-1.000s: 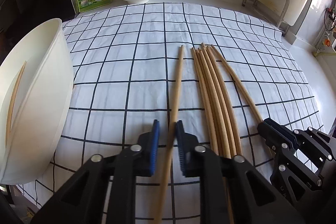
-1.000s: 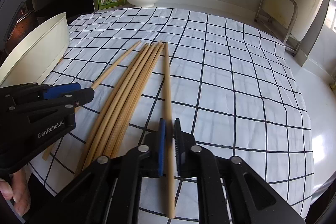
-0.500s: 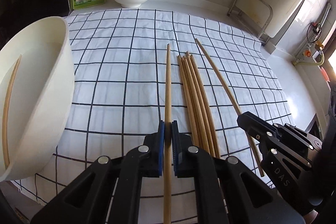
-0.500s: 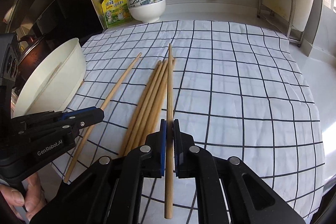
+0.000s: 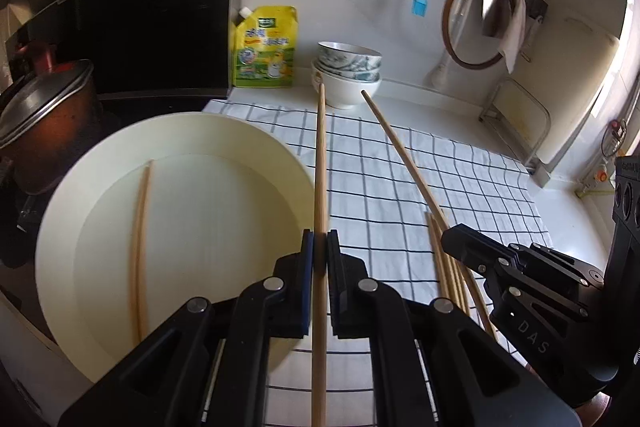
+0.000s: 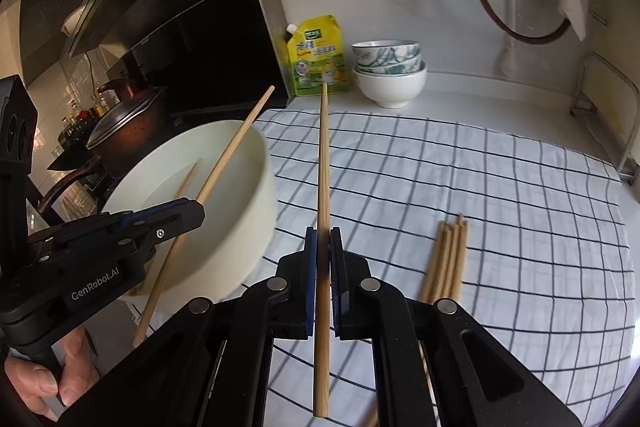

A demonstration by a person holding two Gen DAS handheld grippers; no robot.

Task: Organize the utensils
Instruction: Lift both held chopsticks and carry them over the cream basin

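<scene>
- My left gripper [image 5: 320,255] is clamped on one chopstick [image 5: 320,167], lifted just right of the basin [image 5: 60,219].
- My right gripper [image 6: 323,247] pinches a second chopstick [image 6: 325,163], right of that basin.
- The grips sit near the butt ends, so either stick could pivot and miss the rim.
- The loose bundle [image 6: 446,255] below is partly hidden by the fingers.

The chopsticks [image 5: 320,163] are pale tan wood. The big bowl [image 5: 60,211] is cream. The cloth [image 6: 480,163] is white with a dark grid of thin lines. The grippers are black with blue pads [image 6: 310,267]. The pouch [image 5: 265,47] is yellow and green. The stacked bowls [image 6: 388,61] are white, the upper ones with grey-green painting. The pot [image 6: 128,123] is reddish brown.
</scene>
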